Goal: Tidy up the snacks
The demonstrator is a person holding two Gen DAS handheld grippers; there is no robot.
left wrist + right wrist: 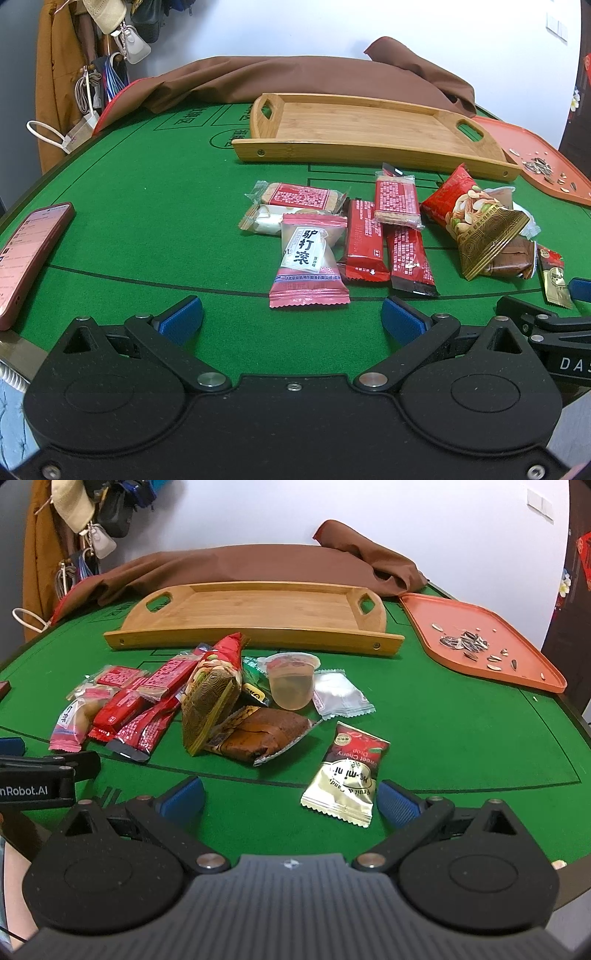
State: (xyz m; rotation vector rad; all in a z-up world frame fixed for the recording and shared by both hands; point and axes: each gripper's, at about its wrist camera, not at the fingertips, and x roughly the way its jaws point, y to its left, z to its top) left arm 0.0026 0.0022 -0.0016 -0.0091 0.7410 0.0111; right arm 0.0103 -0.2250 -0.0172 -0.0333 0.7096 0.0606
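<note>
Right now I've got both grippers low over the green table (pixel 147 206), neither holding anything. Left gripper (pixel 291 317) is spread wide, w/ the pink pack (pixel 309 266) just ahead between its fingers, not touching. Right gripper (pixel 290 799) is also spread wide; the cherry candy (pixel 345 775) lies just beside its right finger (pixel 399 805). Snack pile sits mid-table: red bars (pixel 365 240), nut bag (pixel 212 698), brown cake (pixel 262 734), jelly cup (pixel 291 679). Wood tray (pixel 258 609) is beyond the pile w/ nothing in it. Orange tray (pixel 517 657) at right holds seeds (pixel 465 644). Phone (pixel 29 254) lies far left.
</note>
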